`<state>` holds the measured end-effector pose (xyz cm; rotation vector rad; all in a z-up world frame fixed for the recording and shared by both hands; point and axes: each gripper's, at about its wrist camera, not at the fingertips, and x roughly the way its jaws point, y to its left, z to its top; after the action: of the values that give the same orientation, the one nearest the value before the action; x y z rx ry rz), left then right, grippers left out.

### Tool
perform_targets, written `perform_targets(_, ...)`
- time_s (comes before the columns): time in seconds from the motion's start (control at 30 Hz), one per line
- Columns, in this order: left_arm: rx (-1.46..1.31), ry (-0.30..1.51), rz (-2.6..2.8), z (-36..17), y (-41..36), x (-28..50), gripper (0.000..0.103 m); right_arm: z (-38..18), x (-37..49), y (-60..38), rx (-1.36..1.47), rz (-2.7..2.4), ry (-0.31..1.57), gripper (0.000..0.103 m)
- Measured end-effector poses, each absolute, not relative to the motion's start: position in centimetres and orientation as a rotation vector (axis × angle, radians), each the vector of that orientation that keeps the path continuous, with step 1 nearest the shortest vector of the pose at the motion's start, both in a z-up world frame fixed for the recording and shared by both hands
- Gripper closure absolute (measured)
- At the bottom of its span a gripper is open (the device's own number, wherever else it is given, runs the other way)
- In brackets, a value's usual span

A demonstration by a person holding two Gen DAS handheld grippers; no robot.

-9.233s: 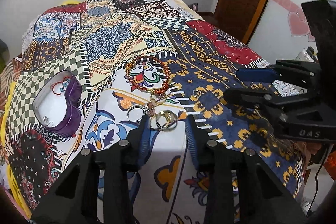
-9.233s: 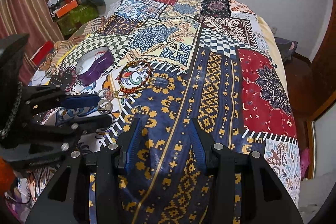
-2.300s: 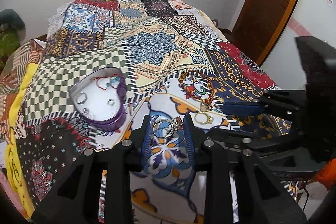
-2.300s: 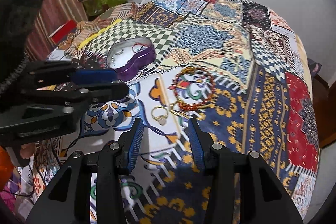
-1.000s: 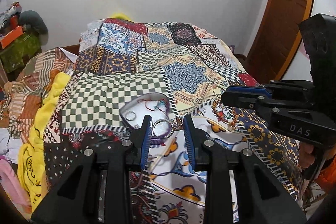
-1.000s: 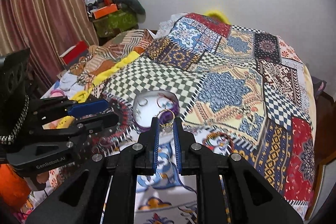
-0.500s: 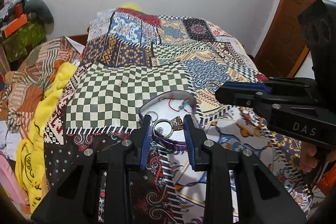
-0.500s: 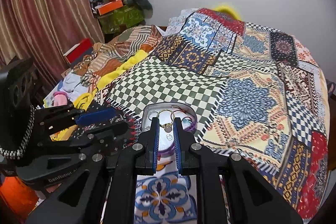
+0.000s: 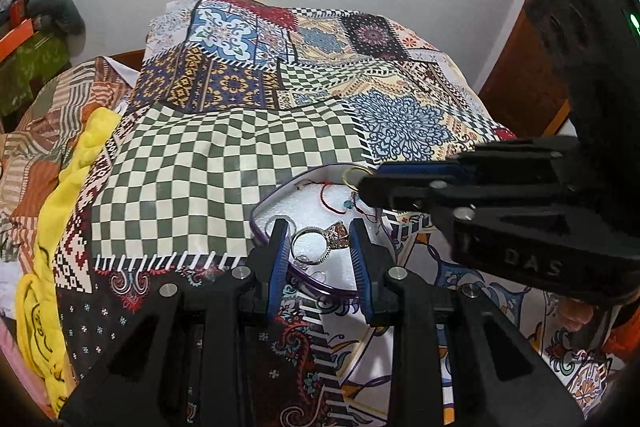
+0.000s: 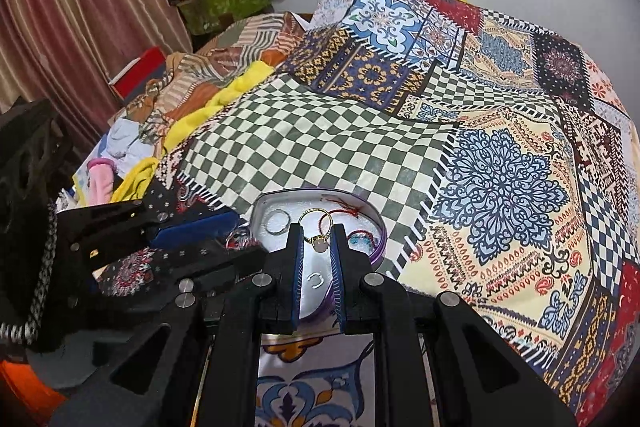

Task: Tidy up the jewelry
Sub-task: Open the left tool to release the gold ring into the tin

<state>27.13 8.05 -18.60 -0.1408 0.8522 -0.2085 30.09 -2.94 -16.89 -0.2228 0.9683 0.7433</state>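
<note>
Sitting on the patchwork bedspread (image 9: 224,163), the purple heart-shaped tin (image 10: 376,227) with its white lining holds a silver ring (image 10: 277,220), a red cord bracelet (image 9: 332,197) and a small open ring (image 10: 315,279). Above it, the left gripper (image 9: 318,247) pinches a silver ring with a jeweled top (image 9: 316,246) between narrow fingers. The right gripper (image 10: 317,241), lettered "DAS", clamps a thin gold ring (image 10: 316,223) with a pale stone.

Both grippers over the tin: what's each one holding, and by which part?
Left gripper: silver ring, pinched across its band and setting. Right gripper: gold ring, pinched at its stone end.
</note>
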Motion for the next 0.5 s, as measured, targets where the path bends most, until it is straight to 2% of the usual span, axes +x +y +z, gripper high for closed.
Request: perform_targets(0.5, -0.141, 0.852, -0.176, -18.6, 8.2, 26.6, 0.073, -17.4, 30.6, -2.5, -0.218, 0.746, 0.977, 0.091)
